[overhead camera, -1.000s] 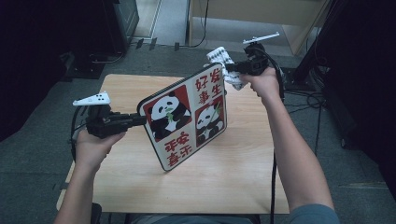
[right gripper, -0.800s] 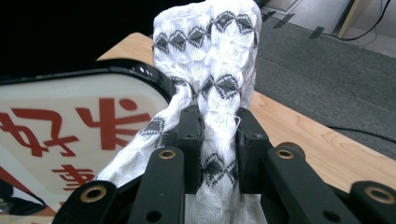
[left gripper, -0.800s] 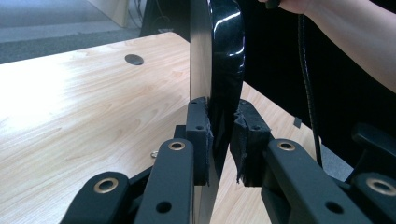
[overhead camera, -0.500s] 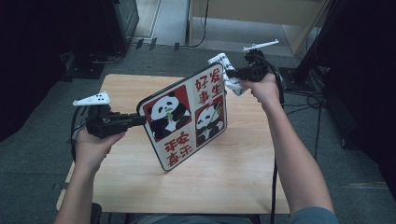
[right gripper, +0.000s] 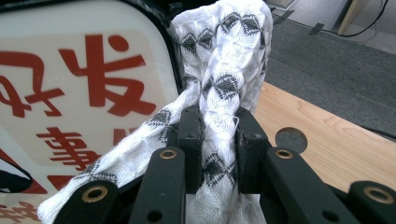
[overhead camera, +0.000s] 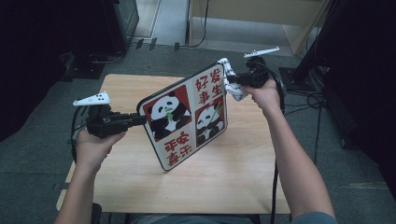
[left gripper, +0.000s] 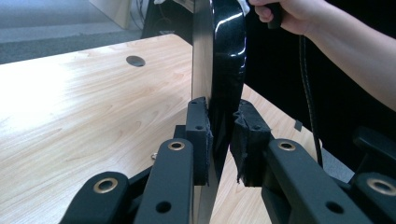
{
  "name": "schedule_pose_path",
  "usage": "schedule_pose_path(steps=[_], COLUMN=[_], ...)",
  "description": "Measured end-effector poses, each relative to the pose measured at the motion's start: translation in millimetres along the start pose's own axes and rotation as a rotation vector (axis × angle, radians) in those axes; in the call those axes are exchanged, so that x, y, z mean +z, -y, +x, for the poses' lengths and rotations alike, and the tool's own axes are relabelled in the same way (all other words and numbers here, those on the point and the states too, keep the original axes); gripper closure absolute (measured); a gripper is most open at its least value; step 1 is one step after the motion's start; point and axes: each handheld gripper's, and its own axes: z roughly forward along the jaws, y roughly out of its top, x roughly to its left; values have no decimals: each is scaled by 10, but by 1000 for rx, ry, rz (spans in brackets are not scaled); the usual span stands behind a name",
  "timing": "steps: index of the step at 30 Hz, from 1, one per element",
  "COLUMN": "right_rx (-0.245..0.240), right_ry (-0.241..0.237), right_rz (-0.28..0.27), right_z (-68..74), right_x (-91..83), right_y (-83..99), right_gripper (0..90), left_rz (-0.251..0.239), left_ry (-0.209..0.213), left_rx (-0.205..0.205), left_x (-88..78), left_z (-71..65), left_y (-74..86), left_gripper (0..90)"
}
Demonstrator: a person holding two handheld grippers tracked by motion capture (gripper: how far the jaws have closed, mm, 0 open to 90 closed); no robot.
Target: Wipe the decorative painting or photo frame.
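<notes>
Above the table, the left gripper is clamping the tray upright while the right gripper, pinching the cloth, should be wiping with steady pressure.

A light wooden desk occupies the centre of the high view, standing on grey carpet floor. Black cables lie on the floor at upper centre, beside a pale wooden cabinet.

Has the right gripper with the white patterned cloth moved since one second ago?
Yes. The right gripper, shut on the white patterned cloth, has come slightly down toward the wooden table's far edge.
</notes>
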Motion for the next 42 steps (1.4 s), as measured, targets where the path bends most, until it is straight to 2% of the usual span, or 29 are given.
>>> schedule_pose_path(steps=[7,17,28,30,36,38,42], right_rx=[-4,16,4,16,0,14,8], right_ry=[22,10,11,6,14,6,7], right_rz=[-11,-17,-21,-24,-22,-21,-25], right_z=[28,0,-26,-39,-46,-53,-56], right_x=[12,29,56,69,94,102,94], right_y=[98,251,426,475,565,599,626], right_gripper=[777,777,778,777,777,777,778], left_rz=[0,0,6,9,9,11,11], left_ry=[-1,-8,2,0,-4,1,0], left_rx=[0,0,-5,-1,0,-3,-4], left_x=[-3,0,0,-1,-3,-5,-4], left_z=[3,-1,12,10,9,10,10], left_y=[0,-1,-9,-11,-9,-9,-10], left_gripper=[782,783,782,783,783,782,782])
